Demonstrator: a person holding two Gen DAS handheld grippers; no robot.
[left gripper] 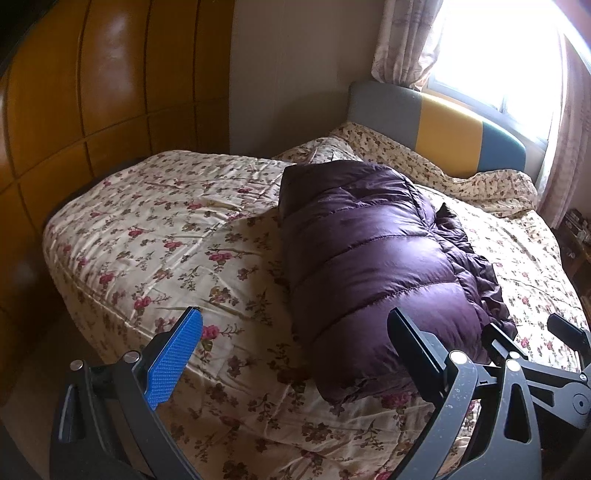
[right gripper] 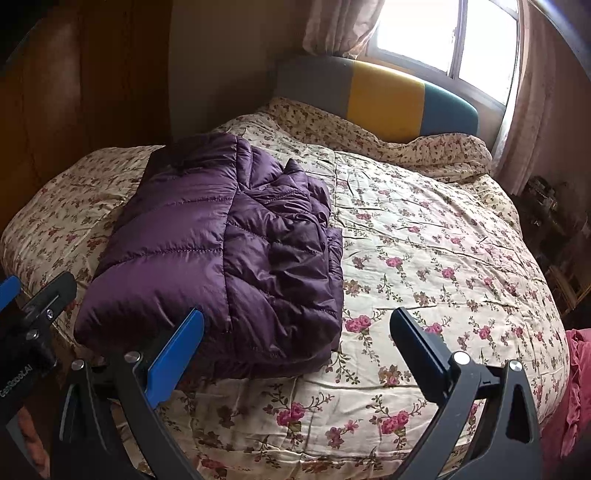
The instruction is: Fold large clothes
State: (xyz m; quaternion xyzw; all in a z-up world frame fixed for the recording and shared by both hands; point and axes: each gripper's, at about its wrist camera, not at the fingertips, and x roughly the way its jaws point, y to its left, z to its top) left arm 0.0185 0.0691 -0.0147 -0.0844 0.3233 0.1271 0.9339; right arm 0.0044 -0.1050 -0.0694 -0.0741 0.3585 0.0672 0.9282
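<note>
A: Where do they look from?
B: Both from the foot of the bed (left gripper: 147,229), near it, facing the headboard (left gripper: 443,118). The right view sits further right; both share the purple jacket (right gripper: 221,229)

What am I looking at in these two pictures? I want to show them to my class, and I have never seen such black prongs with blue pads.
The prongs are two hand-held grippers, one in each of a person's hands; no robot arm is involved. Each carries a camera looking forward along its two fingers. One picture comes from the left gripper, the other from the right gripper. Both are open and hold nothing. Before them is a bed with a floral quilt. On it lies a purple down jacket, already folded into a thick bundle. Behind are a grey, yellow and teal headboard and a curtained window. In the left view, the right gripper shows at the lower right edge.
</note>
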